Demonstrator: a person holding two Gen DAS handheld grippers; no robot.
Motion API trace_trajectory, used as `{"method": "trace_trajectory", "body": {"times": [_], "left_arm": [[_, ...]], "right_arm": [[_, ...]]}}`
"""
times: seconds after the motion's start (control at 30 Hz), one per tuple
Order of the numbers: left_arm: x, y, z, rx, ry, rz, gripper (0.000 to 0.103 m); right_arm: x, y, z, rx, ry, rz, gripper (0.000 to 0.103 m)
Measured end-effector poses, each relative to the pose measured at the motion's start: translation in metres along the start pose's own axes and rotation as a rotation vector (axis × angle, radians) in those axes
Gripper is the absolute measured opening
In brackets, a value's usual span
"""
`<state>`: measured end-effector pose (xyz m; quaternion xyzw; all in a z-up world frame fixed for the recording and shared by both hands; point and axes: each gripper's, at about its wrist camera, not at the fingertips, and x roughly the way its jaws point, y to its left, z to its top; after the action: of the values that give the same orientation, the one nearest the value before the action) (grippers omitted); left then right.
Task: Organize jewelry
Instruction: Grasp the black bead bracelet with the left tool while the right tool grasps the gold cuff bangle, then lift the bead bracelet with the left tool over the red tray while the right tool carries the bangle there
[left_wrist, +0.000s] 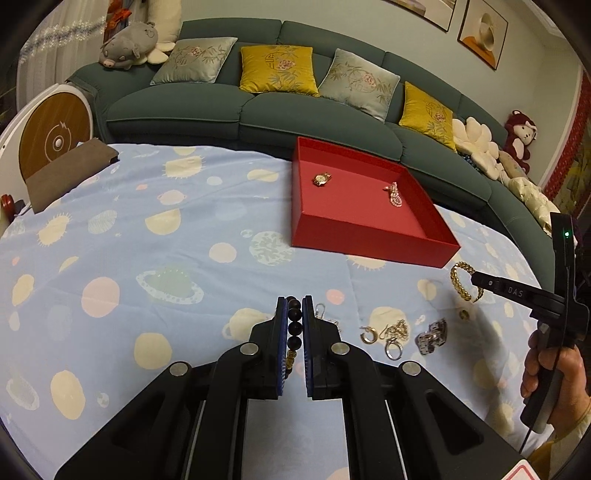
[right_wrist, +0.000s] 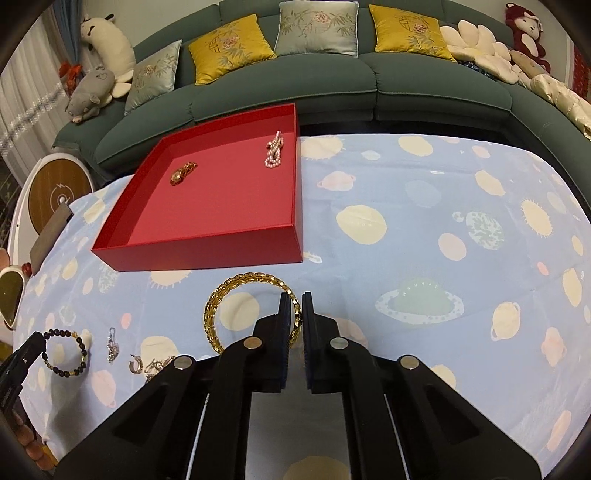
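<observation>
A red tray sits on the blue patterned cloth and holds a gold watch and a pearl strand. My left gripper is shut on a dark bead bracelet, which also shows in the right wrist view. My right gripper is shut on a gold chain bracelet, held just in front of the tray. Loose on the cloth lie a hoop earring, a ring and a silver piece.
A green sofa with cushions and plush toys runs behind the table. A brown cloth lies at the far left corner. A small silver pendant lies near the bead bracelet.
</observation>
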<state>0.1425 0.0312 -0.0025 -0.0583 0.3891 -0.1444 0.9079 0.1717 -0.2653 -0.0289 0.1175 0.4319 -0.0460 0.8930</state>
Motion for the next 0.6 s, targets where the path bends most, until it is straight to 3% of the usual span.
{"method": "trace_trajectory", "body": {"times": [0.33, 0.47, 0.6], "left_arm": [[-0.031, -0.042, 0.05, 0.068, -0.096, -0.081, 0.005], [-0.019, -0.057, 0.079, 0.08, -0.11, -0.107, 0.005], [0.011, -0.069, 0.106, 0.099, -0.111, -0.077, 0.005]], "right_arm": [[-0.023, 0.002, 0.012, 0.011, -0.06, 0.043, 0.006], [-0.03, 0.01, 0.027, -0.025, -0.081, 0.056, 0.006], [-0.028, 0.014, 0.053, -0.024, -0.101, 0.074, 0.006]]}}
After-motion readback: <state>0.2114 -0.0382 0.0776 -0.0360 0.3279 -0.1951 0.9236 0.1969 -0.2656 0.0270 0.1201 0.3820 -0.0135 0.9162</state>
